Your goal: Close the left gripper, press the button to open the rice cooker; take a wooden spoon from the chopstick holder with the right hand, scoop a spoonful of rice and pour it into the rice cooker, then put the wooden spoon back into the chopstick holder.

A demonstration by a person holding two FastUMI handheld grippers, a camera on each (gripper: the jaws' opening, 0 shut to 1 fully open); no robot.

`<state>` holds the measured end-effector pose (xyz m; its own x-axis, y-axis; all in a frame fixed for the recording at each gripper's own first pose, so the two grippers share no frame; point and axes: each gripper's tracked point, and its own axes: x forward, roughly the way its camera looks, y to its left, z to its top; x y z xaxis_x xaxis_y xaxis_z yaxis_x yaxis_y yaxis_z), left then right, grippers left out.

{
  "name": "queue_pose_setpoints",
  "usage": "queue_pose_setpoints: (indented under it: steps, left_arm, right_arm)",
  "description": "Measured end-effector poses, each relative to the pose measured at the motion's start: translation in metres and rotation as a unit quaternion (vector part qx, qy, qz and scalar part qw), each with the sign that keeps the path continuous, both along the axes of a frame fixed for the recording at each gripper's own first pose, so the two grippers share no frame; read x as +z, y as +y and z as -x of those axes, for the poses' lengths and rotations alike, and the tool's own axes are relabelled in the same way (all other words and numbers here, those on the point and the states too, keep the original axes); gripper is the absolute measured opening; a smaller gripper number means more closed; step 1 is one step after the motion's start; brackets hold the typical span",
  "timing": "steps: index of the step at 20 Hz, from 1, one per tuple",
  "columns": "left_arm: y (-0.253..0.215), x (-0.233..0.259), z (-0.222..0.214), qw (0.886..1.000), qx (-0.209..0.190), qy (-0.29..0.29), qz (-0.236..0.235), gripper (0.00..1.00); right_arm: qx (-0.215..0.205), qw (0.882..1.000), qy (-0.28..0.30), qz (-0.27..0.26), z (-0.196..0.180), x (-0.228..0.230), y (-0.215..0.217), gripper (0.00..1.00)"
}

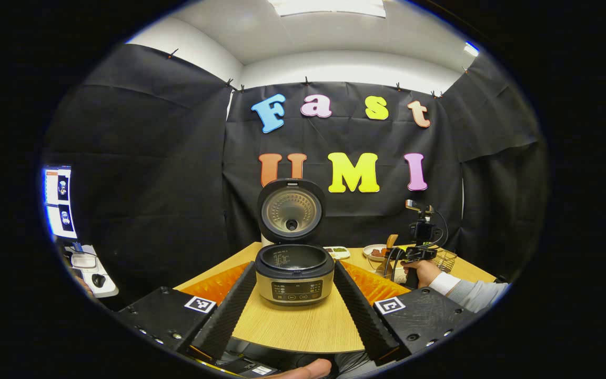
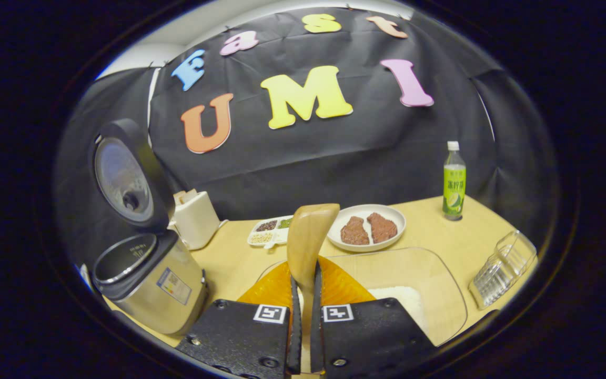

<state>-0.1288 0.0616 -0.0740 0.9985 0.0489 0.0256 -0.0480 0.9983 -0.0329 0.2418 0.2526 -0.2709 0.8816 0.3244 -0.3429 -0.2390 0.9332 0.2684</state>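
The rice cooker (image 1: 292, 276) stands on the wooden table with its lid (image 1: 291, 210) swung up and its dark inner pot showing. My left gripper (image 1: 293, 263) is open, its fingers spread wide to either side of the cooker, a little short of it. My right gripper (image 2: 305, 281) is shut on the handle of the wooden spoon (image 2: 308, 231), whose bowl points up and away over the glass dish (image 2: 440, 273). White rice (image 2: 405, 300) lies in that dish. The open cooker (image 2: 145, 279) is to the left. The left gripper view shows the right gripper (image 1: 411, 255) held by a hand (image 1: 425, 271).
A wire chopstick holder (image 2: 503, 268) sits at the right table edge. Behind the dish are a plate of meat (image 2: 369, 229), a small tray of beans (image 2: 270, 231), a white appliance (image 2: 195, 218) and a green bottle (image 2: 454, 181). An orange mat (image 2: 271, 289) lies under the dish.
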Motion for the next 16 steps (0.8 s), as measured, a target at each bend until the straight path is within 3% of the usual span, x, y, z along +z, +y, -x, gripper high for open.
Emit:
queue_pose_setpoints:
  steps: [3,6,8,11,16]
  left_arm:
    - [0.004,0.001,-0.002,1.0,0.004,0.002,0.003,0.94]
    - [0.005,0.003,-0.002,1.0,0.008,0.0,0.003,0.94]
    - [0.005,0.002,-0.003,1.0,0.007,0.001,0.004,0.94]
    - [0.004,0.002,-0.006,1.0,0.007,0.004,0.0,0.94]
    - [0.004,0.003,-0.005,1.0,0.005,0.004,-0.004,0.94]
  right_arm:
    - [-0.018,0.995,0.046,-0.083,-0.002,-0.001,-0.01,0.12]
    - [-0.034,0.979,0.095,-0.175,-0.002,-0.003,-0.019,0.12]
    - [-0.021,0.974,0.103,-0.203,0.0,0.003,-0.02,0.12]
    - [-0.034,0.959,0.119,-0.253,-0.001,0.003,-0.024,0.12]
    - [-0.05,0.943,0.101,-0.314,0.0,0.014,-0.043,0.12]
